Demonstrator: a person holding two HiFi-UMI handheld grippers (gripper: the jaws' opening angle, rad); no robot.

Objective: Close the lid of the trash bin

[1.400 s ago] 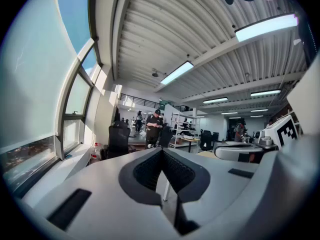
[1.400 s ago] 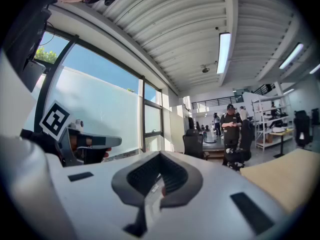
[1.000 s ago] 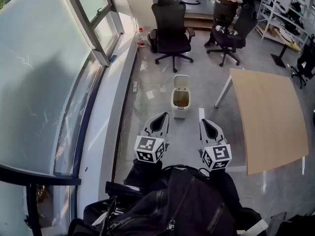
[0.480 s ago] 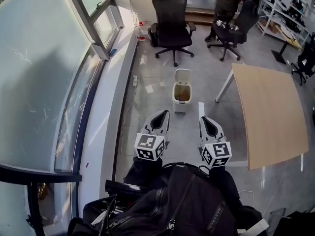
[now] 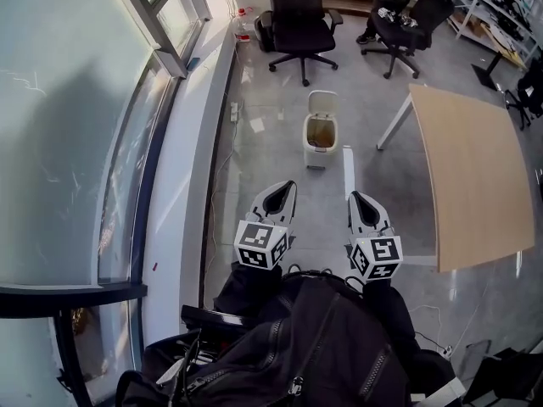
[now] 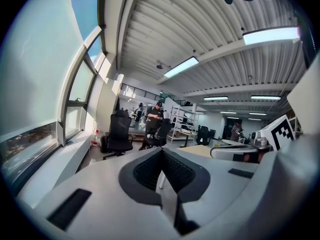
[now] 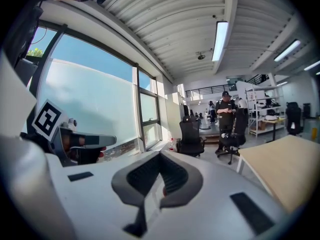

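A small white trash bin [image 5: 321, 134] stands on the grey floor ahead, its lid [image 5: 323, 103] tipped up and back and its brownish inside showing. My left gripper [image 5: 288, 186] and right gripper [image 5: 354, 197] are held side by side well short of the bin, both pointing toward it and touching nothing. In the left gripper view the left gripper [image 6: 161, 152] has its jaws together with nothing held. The right gripper [image 7: 160, 154] looks the same in its own view. The bin is hidden behind the jaws in both gripper views.
A glass window wall [image 5: 76, 142] with a white ledge [image 5: 182, 193] runs along the left. A wooden table [image 5: 475, 168] stands at the right, close to the bin. Two black office chairs [image 5: 299, 19] [image 5: 407, 15] stand beyond it. A person [image 7: 226, 109] stands far off. A black bag [image 5: 314, 346] hangs on my front.
Both grippers have moved forward and a little lower together. The bin and chairs sit higher in the head view. The lid still stands up.
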